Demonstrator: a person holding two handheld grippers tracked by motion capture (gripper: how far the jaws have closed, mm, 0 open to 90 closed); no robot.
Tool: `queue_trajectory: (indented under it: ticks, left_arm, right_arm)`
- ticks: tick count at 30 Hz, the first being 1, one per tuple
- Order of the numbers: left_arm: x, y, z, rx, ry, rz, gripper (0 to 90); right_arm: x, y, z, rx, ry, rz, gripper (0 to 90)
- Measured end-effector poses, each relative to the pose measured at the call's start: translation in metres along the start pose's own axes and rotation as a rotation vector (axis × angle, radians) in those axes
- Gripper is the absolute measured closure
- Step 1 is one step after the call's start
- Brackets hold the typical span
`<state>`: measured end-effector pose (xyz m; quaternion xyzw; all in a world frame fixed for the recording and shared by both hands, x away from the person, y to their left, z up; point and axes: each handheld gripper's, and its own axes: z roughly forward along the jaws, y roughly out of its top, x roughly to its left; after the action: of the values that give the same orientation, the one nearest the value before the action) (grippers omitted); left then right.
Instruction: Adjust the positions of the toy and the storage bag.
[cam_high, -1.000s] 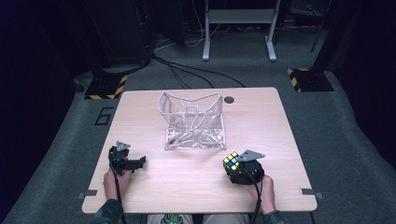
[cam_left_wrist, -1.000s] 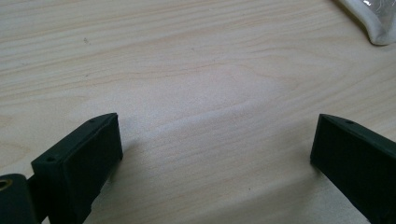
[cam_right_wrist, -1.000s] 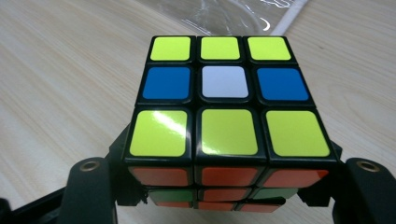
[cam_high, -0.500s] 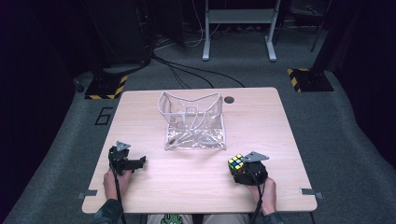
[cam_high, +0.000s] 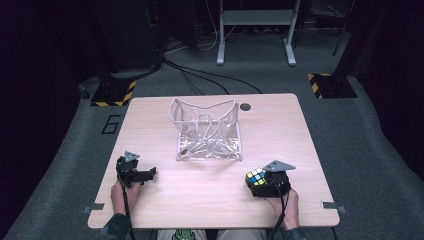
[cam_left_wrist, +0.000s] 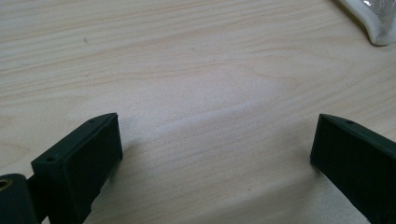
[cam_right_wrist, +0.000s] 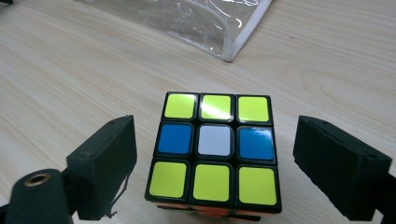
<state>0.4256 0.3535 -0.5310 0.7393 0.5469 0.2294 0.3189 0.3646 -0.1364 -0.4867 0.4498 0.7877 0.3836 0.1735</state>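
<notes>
A colour-scrambled puzzle cube rests on the light wood table at the near right, its top face yellow and blue with a white centre. My right gripper straddles it. Its jaws have just been opening, and both pads now stand off the cube's sides with a gap on each. At the near left my left gripper lies low over bare wood, open and with nothing in it. A clear plastic pouch with white edging sits open mid-table.
A dark round hole lies in the tabletop behind the pouch. Grey tape tabs mark the near corners. Beyond the table, cables run across the floor to a metal stand. The pouch's corner lies ahead of the left gripper.
The right gripper and the cube have shifted slightly to the right on the table. The left gripper has stayed where it was.
</notes>
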Motion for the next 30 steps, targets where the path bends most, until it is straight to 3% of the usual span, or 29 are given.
queue_trajectory:
  ticks: [9,14,16,23,30]
  left_arm:
    - [0.000,0.004,0.003,0.005,0.011,-0.007,2.0]
    - [-0.003,0.013,-0.001,0.087,0.029,-0.028,8.2]
    - [-0.002,0.015,-0.002,0.104,0.019,-0.022,11.9]
    - [0.001,0.021,-0.005,0.121,-0.062,-0.080,5.8]
    - [-0.001,0.038,-0.010,0.112,-0.112,-0.097,2.9]
  right_arm:
    - [-0.007,0.015,-0.011,-0.017,0.005,-0.002,12.8]
    - [-0.007,0.027,-0.014,-0.033,0.012,0.009,13.1]
    - [-0.007,0.031,-0.014,-0.037,0.019,0.009,13.2]
    - [-0.004,0.046,-0.013,-0.025,0.029,-0.004,13.1]
    - [-0.002,0.063,-0.011,-0.011,0.037,-0.025,10.8]
